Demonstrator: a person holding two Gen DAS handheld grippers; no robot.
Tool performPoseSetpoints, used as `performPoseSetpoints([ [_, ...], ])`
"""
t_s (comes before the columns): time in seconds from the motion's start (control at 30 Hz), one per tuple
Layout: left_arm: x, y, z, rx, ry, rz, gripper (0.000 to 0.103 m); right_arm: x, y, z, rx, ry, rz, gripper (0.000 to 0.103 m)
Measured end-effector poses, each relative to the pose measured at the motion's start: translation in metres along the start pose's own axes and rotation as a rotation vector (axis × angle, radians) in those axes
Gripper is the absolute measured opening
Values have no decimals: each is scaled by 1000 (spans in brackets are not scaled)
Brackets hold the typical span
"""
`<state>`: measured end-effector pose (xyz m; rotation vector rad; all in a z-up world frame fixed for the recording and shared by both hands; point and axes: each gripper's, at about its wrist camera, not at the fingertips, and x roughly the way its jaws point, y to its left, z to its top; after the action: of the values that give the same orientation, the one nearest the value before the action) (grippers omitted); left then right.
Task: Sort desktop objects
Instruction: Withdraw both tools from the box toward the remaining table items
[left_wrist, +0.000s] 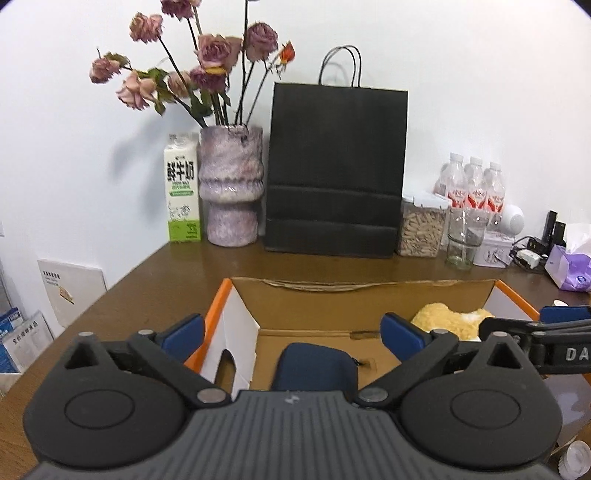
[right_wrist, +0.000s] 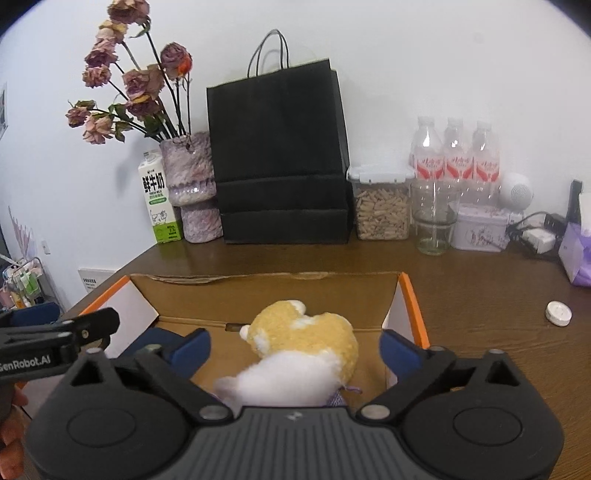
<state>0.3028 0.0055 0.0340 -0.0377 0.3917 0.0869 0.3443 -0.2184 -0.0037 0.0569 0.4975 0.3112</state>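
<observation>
An open cardboard box (left_wrist: 369, 295) with orange edges stands on the brown desk. A dark blue pouch (left_wrist: 314, 365) lies on the box floor, below my left gripper (left_wrist: 293, 334), whose blue pads stand wide apart and touch nothing. A yellow and white plush toy (right_wrist: 299, 350) lies in the right part of the same box (right_wrist: 266, 291); it also shows as the plush toy (left_wrist: 448, 319). My right gripper (right_wrist: 295, 347) hangs over the toy, jaws wide, pads clear of it. The left gripper (right_wrist: 55, 336) shows at the left edge of the right wrist view.
Along the back wall stand a milk carton (left_wrist: 183, 188), a vase of dried roses (left_wrist: 231, 184), a black paper bag (left_wrist: 336, 170), a jar of sticks (left_wrist: 421, 229), a glass (left_wrist: 461, 240), water bottles (left_wrist: 472, 184) and a tin (right_wrist: 480, 229). A small white disc (right_wrist: 558, 313) lies right of the box.
</observation>
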Motion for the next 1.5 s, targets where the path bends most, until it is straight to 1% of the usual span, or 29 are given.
performPoseSetpoints([
  [0.23, -2, 1, -1, -2, -3, 20, 103, -11, 6, 2, -21, -32, -8, 103],
  [0.5, -9, 0, 2, 0, -28, 10, 103, -25, 12, 5, -52, -73, -16, 103],
  [0.7, -32, -2, 13, 2, -110, -12, 103, -43, 21, 13, -81, -116, -13, 103],
  [0.93, -59, -5, 24, 17, -154, -9, 103, -74, 38, 17, -127, -164, 1, 103],
  [1.07, -84, -5, 29, 20, -183, -16, 103, -98, 44, 17, -127, -188, 12, 103],
  [1.27, -126, -2, 20, 26, -205, -38, 103, -140, 52, 1, -114, -213, 24, 103],
  [1.5, -166, 4, -7, 34, -183, -57, 103, -181, 59, -34, -101, -193, 34, 103],
])
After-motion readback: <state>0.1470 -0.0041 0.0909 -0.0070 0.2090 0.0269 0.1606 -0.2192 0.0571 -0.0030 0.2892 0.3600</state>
